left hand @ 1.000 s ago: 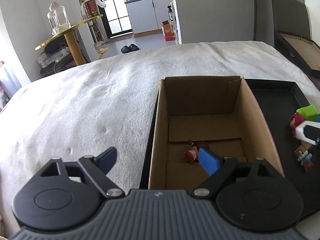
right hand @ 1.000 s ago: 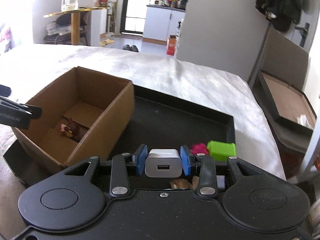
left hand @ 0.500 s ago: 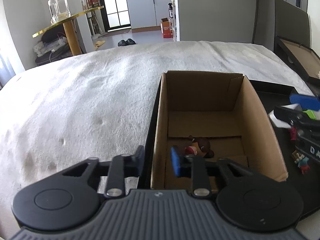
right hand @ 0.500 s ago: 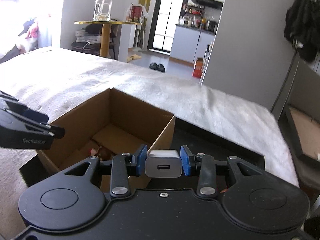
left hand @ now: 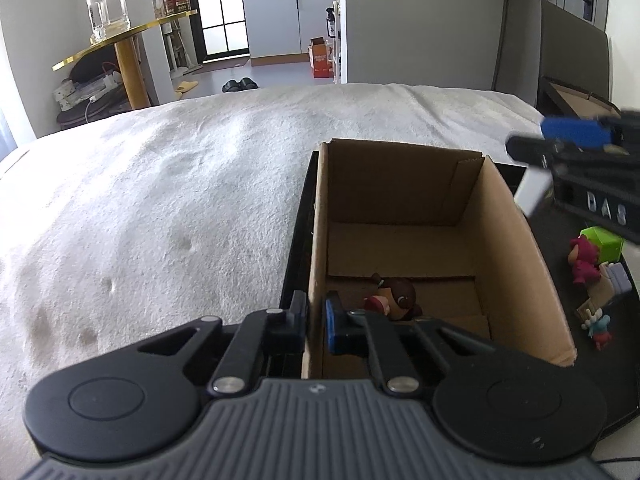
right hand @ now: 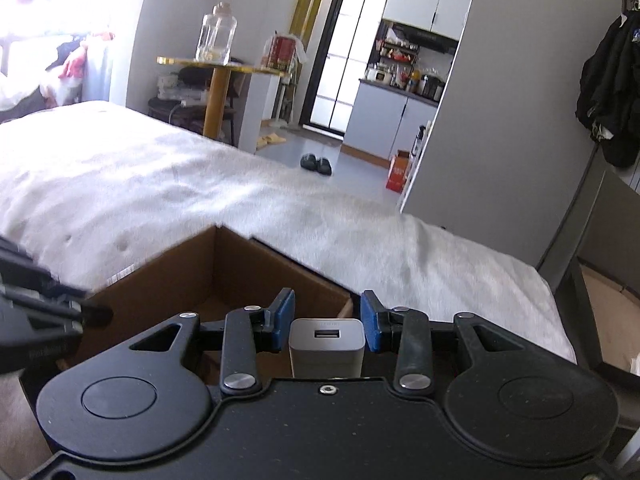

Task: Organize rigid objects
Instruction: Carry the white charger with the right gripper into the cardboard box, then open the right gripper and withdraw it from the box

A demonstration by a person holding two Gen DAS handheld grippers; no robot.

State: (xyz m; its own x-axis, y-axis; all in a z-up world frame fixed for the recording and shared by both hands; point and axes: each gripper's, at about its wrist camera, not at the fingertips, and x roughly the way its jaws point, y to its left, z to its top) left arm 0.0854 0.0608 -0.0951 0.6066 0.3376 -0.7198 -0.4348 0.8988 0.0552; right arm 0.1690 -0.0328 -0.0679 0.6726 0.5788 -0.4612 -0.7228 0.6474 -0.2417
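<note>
Left wrist view. The left hand-held gripper (left hand: 315,322) was closed on the near left wall of the cardboard box (left hand: 508,240), one finger outside, the blue-padded one inside. The box, open-topped, plain corrugated brown with flaps folded flat on its floor, stood in a black tray (left hand: 294,248) on a bed covered in white plush fabric (left hand: 160,208). Only this view showed the box floor: a small brown-haired doll figure (left hand: 394,294) lay there near the left gripper's inner finger, the remaining floor bare. Also seen only here, on the tray right of the box: a green cube (left hand: 604,242), a magenta bear figurine (left hand: 582,260), and smaller toys (left hand: 600,322) close together. The right hand-held gripper (left hand: 576,148) hovered above the box's right wall, blurred, a white charger (left hand: 532,194) hanging from it.

Right wrist view. The right hand-held gripper (right hand: 327,316) held the white USB charger (right hand: 327,344), a rounded block with port facing forward, between its blue pads (right hand: 285,312), though whether the pads touched its sides could not be told. The box's far corner (right hand: 224,264) lay below and ahead, interior in shadow. The left gripper (right hand: 44,312) entered at the left edge, blurred. Beyond the box the bed ran broad and white.
</note>
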